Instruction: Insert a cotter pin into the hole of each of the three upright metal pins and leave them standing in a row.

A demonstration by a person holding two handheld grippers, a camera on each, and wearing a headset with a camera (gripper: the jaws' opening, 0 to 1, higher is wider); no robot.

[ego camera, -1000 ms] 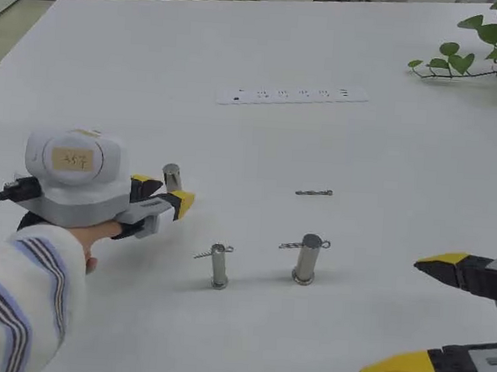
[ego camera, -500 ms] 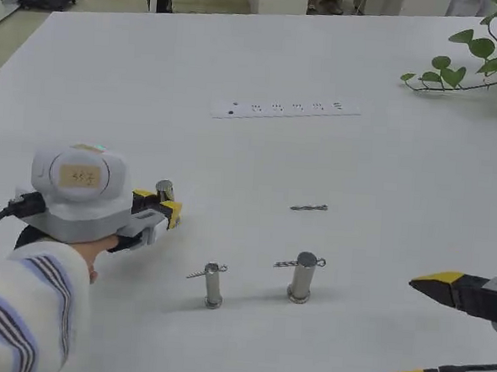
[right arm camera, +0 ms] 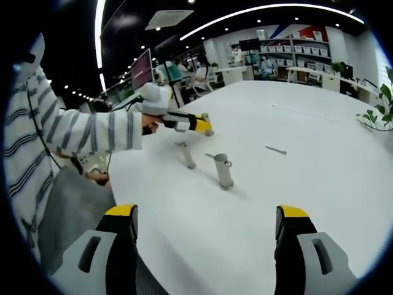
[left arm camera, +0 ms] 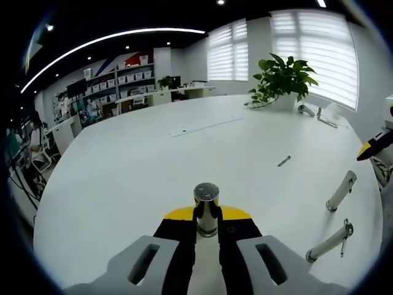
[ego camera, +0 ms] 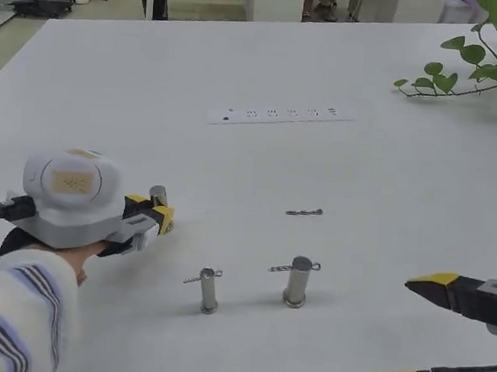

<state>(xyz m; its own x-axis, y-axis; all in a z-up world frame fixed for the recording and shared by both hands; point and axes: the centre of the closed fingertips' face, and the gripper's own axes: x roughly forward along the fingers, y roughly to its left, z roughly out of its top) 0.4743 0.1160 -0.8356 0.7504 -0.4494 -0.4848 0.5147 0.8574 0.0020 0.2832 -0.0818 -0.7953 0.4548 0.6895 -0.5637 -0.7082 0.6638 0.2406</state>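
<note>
Gripping a bare metal pin (ego camera: 157, 196) between narrow-set jaws, the left gripper (ego camera: 152, 210) lies low over the left part of the white surface (ego camera: 359, 167). A hand (ego camera: 73, 260) in a striped sleeve (ego camera: 12, 323) holds it. In the left gripper view this pin stands upright between the yellow jaw tips, its flat top rising above them. No cross-hole can be made out on it, and whether its foot rests on the surface is hard to judge, since the jaws hide its lower end.

To the right, toward the near edge of the surface, a slim metal pin (ego camera: 209, 293) stands upright on its own, with a first cotter pin (ego camera: 199, 277) passed through its top and sticking out to the left. Just beside it, further right, a thicker metal pin (ego camera: 296, 283) also stands upright, and a second cotter pin (ego camera: 287, 267) runs across just under its cap. The two stand side by side, apart from each other and well apart from the held pin.

Behind the thicker pin, toward the middle of the surface, a loose cotter pin (ego camera: 304, 212) lies flat. Beyond it, a white power strip (ego camera: 278, 114) lies across the surface toward the far edge.

At the near right corner the right gripper (ego camera: 383, 336) hovers with its jaws spread wide and nothing between them, its yellow tips pointing left toward the standing pins. A leafy plant (ego camera: 458, 68) trails over the far right corner.
</note>
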